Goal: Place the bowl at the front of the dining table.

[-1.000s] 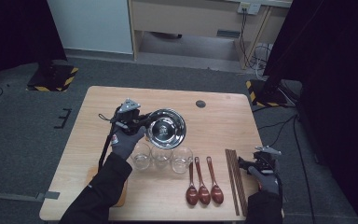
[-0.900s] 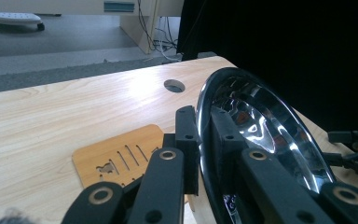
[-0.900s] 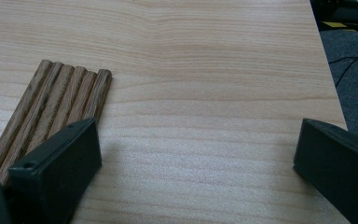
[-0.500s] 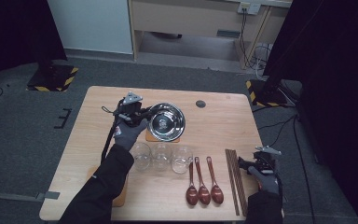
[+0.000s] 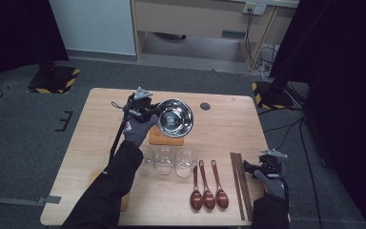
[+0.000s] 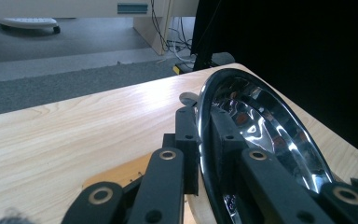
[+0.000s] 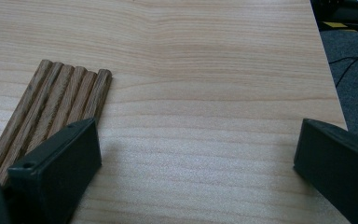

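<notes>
While clamped by left hand-held gripper (image 6: 204,140), steel bowl (image 6: 265,135) tilts above table (image 6: 74,135).

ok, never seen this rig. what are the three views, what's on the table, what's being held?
No robot arm: a person holds a two-jaw gripper in each hand. The high view looks down on the table; the two gripper views look along each gripper's own black jaws. The left gripper is shut on the rim of a steel bowl, tilted above an orange mat; the left gripper view shows the rim pinched between the jaws. The right gripper rests open beside the chopsticks, holding nothing. Also laid out: three glasses and three red-brown spoons.
</notes>
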Demonstrator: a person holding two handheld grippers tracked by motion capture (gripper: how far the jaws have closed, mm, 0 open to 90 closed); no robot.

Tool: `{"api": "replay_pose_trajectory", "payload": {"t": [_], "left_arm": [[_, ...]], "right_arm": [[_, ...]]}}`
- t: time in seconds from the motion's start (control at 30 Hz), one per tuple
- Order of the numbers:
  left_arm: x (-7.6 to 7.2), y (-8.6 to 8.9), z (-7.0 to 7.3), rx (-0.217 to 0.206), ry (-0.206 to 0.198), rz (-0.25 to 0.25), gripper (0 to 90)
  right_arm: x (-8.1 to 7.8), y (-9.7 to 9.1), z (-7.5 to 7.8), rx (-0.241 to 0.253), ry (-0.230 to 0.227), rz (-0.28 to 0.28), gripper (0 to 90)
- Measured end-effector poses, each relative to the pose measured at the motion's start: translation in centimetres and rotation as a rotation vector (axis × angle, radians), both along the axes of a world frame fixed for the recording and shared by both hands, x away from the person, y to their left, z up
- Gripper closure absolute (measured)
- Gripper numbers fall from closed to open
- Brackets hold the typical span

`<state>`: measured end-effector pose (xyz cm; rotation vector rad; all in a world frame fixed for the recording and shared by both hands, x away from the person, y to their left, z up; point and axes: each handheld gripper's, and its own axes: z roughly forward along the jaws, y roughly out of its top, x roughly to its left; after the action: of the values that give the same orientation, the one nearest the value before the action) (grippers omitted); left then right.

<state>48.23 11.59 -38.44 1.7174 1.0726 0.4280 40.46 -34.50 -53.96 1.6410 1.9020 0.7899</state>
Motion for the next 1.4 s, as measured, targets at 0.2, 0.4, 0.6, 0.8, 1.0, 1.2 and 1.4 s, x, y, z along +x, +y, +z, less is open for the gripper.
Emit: {"api": "replay_pose_trajectory", "payload": {"t": [0.2, 0.4, 0.6, 0.8, 1.0, 1.2, 1.4], "left_arm": [[0.9, -0.2, -0.1, 0.000, 0.001, 0.017, 82.5], [1.8, -0.1, -0.8, -0.002, 0.015, 0.033, 82.4], [2.8, -0.1, -1.9, -0.004, 0.034, 0.049, 82.4], [3.5, -0.6, -3.1, 0.015, 0.057, 0.052, 82.5], [4.3, -0.8, -4.5, 0.029, 0.078, 0.059, 82.5], [4.9, -0.7, -5.8, 0.036, 0.102, 0.065, 82.4], [5.3, -0.8, -6.6, 0.040, 0.120, 0.070, 82.4]], "right_arm": [[0.0, 0.0, 0.0, 0.000, 0.000, 0.000, 0.6], [0.0, 0.0, 0.0, 0.000, 0.000, 0.001, 0.5], [0.0, 0.0, 0.0, 0.000, 0.001, 0.002, 0.5], [0.0, 0.0, 0.0, -0.001, 0.001, 0.001, 0.5], [0.0, 0.0, 0.0, -0.001, 0.001, 0.001, 0.5], [0.0, 0.0, 0.0, -0.002, 0.001, 0.003, 0.5], [0.0, 0.0, 0.0, -0.001, 0.001, 0.001, 0.5]]}}
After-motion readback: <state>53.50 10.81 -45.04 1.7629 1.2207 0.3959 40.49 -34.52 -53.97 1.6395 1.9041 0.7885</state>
